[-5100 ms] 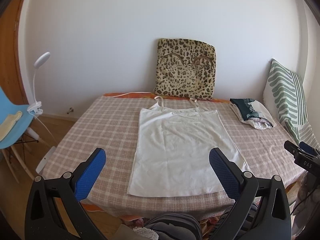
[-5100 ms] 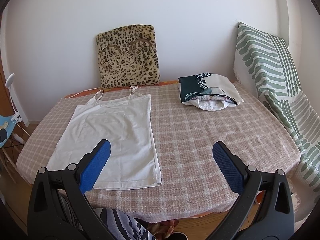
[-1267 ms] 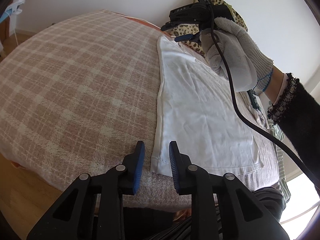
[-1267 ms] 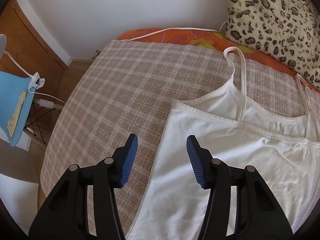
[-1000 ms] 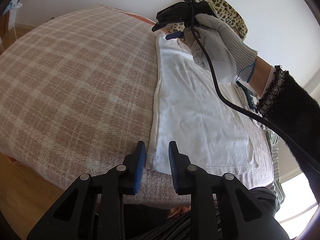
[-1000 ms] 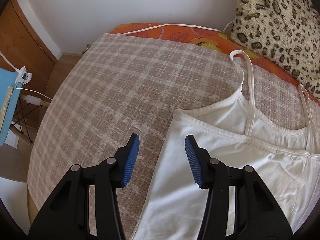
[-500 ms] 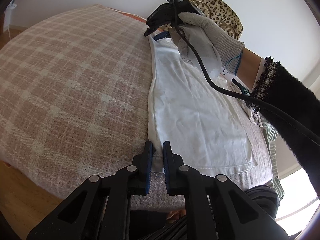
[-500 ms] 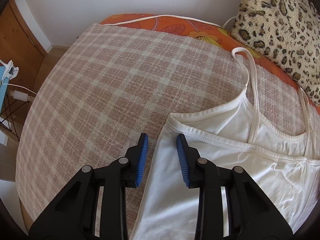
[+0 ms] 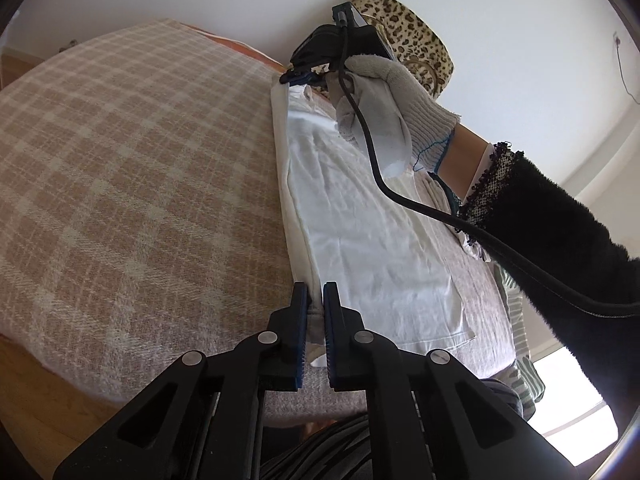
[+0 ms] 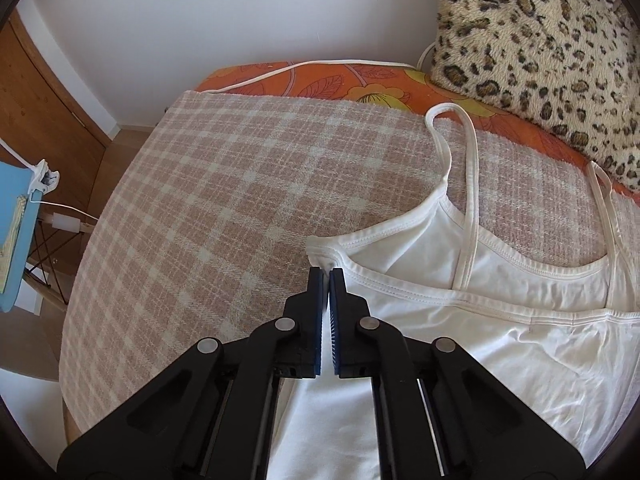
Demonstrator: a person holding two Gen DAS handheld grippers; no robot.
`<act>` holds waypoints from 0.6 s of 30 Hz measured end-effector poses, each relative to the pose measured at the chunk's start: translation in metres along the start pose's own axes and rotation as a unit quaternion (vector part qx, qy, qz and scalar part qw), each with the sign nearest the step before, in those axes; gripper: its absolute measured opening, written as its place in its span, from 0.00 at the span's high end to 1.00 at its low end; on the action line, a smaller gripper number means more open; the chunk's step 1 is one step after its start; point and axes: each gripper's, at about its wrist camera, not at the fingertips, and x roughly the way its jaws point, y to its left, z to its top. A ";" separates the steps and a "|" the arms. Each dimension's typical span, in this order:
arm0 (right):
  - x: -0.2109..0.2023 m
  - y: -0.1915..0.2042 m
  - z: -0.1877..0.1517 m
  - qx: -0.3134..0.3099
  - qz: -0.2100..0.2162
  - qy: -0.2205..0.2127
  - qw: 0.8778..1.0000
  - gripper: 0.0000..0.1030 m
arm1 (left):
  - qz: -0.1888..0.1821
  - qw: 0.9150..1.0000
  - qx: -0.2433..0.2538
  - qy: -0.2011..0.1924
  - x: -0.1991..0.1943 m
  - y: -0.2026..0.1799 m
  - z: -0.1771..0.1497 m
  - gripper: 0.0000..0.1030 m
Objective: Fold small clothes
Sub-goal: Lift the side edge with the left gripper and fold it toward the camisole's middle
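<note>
A white strappy top (image 9: 372, 236) lies flat on the checked pink-and-cream blanket (image 9: 132, 184). My left gripper (image 9: 315, 300) is shut on the top's near left hem corner, at the blanket's front edge. My right gripper (image 10: 327, 276) is shut on the top's (image 10: 500, 320) left armpit corner, just below the left strap (image 10: 468, 184). In the left wrist view the right gripper (image 9: 304, 77) shows at the far end of the top's left edge, held by a gloved hand (image 9: 380, 108). That left edge is lifted slightly between the two grips.
A leopard-print cushion (image 10: 540, 40) leans on the wall behind the top. An orange floral sheet (image 10: 360, 84) shows under the blanket's far edge. A blue chair (image 10: 16, 220) with a clip lamp stands to the left, over wooden floor.
Both grippers have closed from nearly shut to shut on the top's left edge: the left on the hem corner, the right on the armpit corner. The edge has lifted a little.
</note>
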 end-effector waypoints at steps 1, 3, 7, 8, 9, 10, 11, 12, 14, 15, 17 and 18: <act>-0.005 -0.005 0.000 0.002 0.001 -0.003 1.000 0.96 | -0.003 1.000 0.006 0.001 0.001 -0.004 0.001 0.94; -0.014 -0.013 -0.001 0.007 0.004 -0.010 1.000 0.96 | -0.012 1.000 0.015 0.004 0.002 -0.012 0.002 0.94; -0.029 -0.029 0.001 0.016 0.001 -0.021 1.000 0.96 | -0.025 0.999 0.032 0.011 0.009 -0.026 0.004 0.94; -0.033 -0.033 0.001 0.019 0.001 -0.024 1.000 0.96 | -0.027 0.999 0.035 0.014 0.012 -0.029 0.004 0.94; -0.037 -0.038 0.000 0.022 0.000 -0.027 0.999 0.96 | -0.029 0.999 0.037 0.016 0.014 -0.032 0.004 0.94; -0.041 -0.042 0.000 0.024 -0.002 -0.030 0.999 0.96 | -0.031 0.999 0.041 0.017 0.016 -0.036 0.004 0.94; -0.045 -0.048 -0.001 0.026 -0.003 -0.032 0.999 0.96 | -0.033 0.998 0.044 0.019 0.018 -0.038 0.003 0.94; -0.048 -0.052 -0.002 0.028 -0.005 -0.035 0.999 0.96 | -0.034 0.998 0.047 0.022 0.021 -0.041 0.003 0.94; -0.055 -0.063 -0.004 0.032 -0.010 -0.039 0.999 0.97 | -0.038 0.998 0.052 0.027 0.025 -0.046 0.003 0.94; -0.058 -0.068 -0.006 0.034 -0.013 -0.041 0.998 0.97 | -0.040 0.997 0.057 0.030 0.026 -0.050 0.002 0.94; -0.062 -0.079 -0.010 0.040 -0.020 -0.044 0.998 0.97 | -0.042 0.996 0.067 0.038 0.031 -0.055 0.003 0.94; -0.064 -0.085 -0.012 0.043 -0.023 -0.045 0.998 0.97 | -0.044 0.996 0.072 0.043 0.034 -0.058 0.003 0.94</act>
